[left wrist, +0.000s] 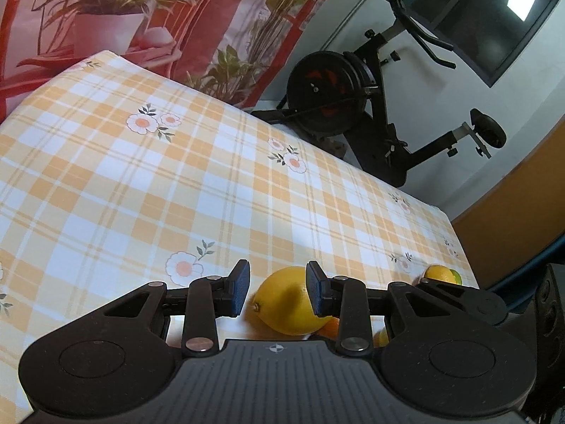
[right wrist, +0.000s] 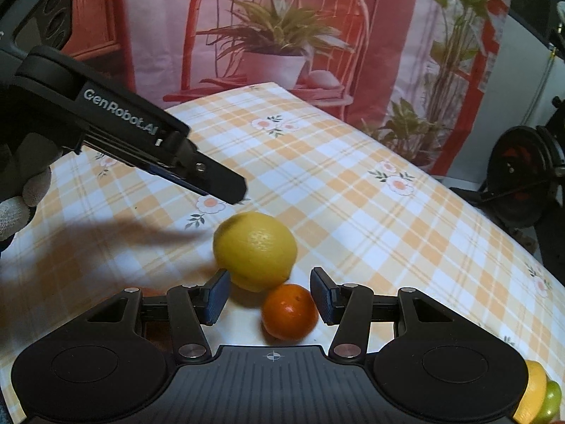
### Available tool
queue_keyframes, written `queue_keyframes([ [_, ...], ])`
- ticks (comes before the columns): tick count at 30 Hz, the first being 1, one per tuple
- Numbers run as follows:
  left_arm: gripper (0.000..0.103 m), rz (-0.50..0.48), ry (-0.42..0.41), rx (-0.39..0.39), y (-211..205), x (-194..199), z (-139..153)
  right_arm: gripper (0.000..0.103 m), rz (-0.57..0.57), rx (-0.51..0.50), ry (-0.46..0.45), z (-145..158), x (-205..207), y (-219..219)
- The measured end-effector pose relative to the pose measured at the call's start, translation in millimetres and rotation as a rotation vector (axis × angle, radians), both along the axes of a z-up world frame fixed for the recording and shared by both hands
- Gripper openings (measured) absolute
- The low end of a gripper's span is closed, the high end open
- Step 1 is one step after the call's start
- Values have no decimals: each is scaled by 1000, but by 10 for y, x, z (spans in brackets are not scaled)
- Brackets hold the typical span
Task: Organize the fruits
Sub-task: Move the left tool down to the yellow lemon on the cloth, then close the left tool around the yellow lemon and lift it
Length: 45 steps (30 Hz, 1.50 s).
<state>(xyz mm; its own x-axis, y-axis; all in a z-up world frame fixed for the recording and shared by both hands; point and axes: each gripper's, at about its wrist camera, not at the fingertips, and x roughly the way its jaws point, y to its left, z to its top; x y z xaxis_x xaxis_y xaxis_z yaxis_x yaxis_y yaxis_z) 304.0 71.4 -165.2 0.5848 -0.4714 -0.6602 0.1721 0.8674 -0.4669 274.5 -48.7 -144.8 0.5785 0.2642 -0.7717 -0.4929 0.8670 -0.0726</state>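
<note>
Both grippers, left [left wrist: 277,291] and right [right wrist: 270,296], fingers spread, nothing gripped; lemon [right wrist: 254,250] touches orange [right wrist: 289,311] mid-bench [right wrist: 353,190], open cloth beyond.

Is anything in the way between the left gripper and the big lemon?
Nothing visible is. The left gripper is open, and the lemon lies right past its fingertips on the table, partly behind one fingertip. An orange sits beside the lemon, on the right gripper's side, not in between.

two lemons [right wrist: 255,249] [right wrist: 532,390], one orange [right wrist: 289,311], one lime [right wrist: 551,400]
</note>
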Motion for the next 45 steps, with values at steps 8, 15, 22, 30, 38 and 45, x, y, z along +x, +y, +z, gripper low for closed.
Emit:
queue_keyframes([
  [8,36,-45,11,-9,-76,41,-64,47,17,24,12,-71,64,25],
  [15,37,-71,29,-20,-81,83,-149,48,20,54,23,-116,107,27],
  [22,37,-65,38,-56,-42,142,-191,49,5,82,31,-156,152,0],
  [30,37,-74,44,-71,-17,154,-180,48,-9,149,19,-130,91,-54],
  [38,37,-90,57,-74,-61,122,-169,48,-20,144,6,-93,-13,-84],
  [45,38,-41,108,-141,38,137,-275,48,-11,120,15,-98,1,-44],
])
